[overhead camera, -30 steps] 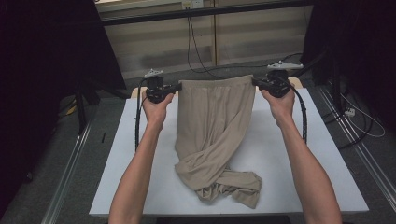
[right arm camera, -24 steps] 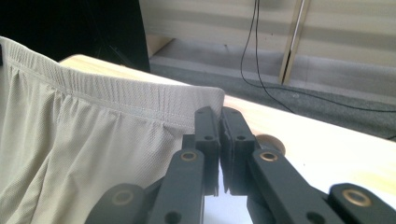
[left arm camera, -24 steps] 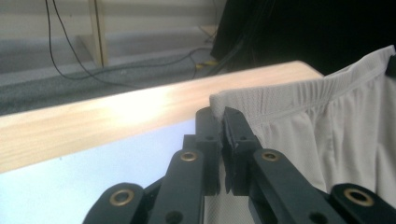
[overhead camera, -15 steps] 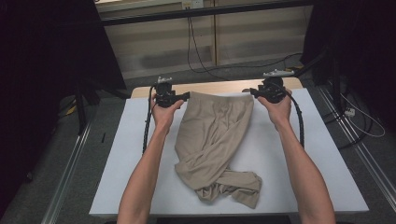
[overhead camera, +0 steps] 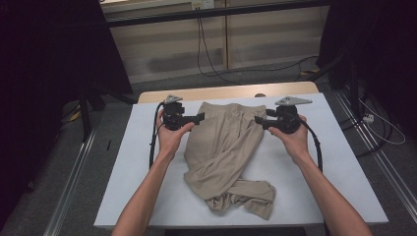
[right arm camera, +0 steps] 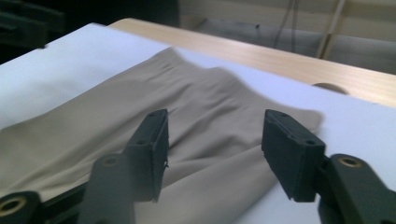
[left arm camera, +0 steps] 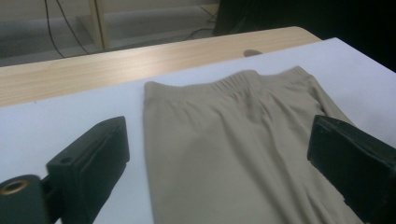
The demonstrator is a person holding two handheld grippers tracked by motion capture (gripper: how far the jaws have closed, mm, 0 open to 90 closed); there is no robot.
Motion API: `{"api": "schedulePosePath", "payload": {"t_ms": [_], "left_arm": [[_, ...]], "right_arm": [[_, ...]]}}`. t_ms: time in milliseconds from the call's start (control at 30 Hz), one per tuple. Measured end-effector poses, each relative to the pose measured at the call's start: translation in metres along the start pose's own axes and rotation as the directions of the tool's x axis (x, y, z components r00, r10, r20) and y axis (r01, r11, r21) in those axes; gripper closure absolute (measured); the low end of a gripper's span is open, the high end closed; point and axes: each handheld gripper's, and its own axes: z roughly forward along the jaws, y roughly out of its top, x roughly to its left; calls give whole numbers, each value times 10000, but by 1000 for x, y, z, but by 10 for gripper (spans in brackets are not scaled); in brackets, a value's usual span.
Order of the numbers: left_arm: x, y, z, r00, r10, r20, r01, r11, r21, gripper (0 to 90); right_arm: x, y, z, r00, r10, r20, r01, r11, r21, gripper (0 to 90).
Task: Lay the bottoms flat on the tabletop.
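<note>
Beige trousers point(overhead camera: 223, 157) lie on the white worktop point(overhead camera: 123, 162), waistband at the far edge; the left gripper point(overhead camera: 199, 118) and right gripper point(overhead camera: 259, 122), jaws just opening, flank it, holding nothing.

I found no text, label, brand or number that I could read on anything in front of my jaws.
</note>
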Motion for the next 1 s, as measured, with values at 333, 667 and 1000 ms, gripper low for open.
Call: {"api": "schedulePosePath", "payload": {"t_ms": [333,667,1000], "left_arm": [[-20,-38,-47,9971,753,91,-754,9971,139,61],[-36,-74,-79,9960,896,-65,-891,9945,543,77],[-45,-88,-74,9916,1155,580,-1203,9889,878,77]], "right_arm": [[85,-28,-28,9678,-1279,-2166,1400,9893,415,737],[176,-46,-5,8901,-2482,-3822,3028,9489,892,400],[171,-62,-13,9240,-2598,-2806,2940,9519,867,876]]}}
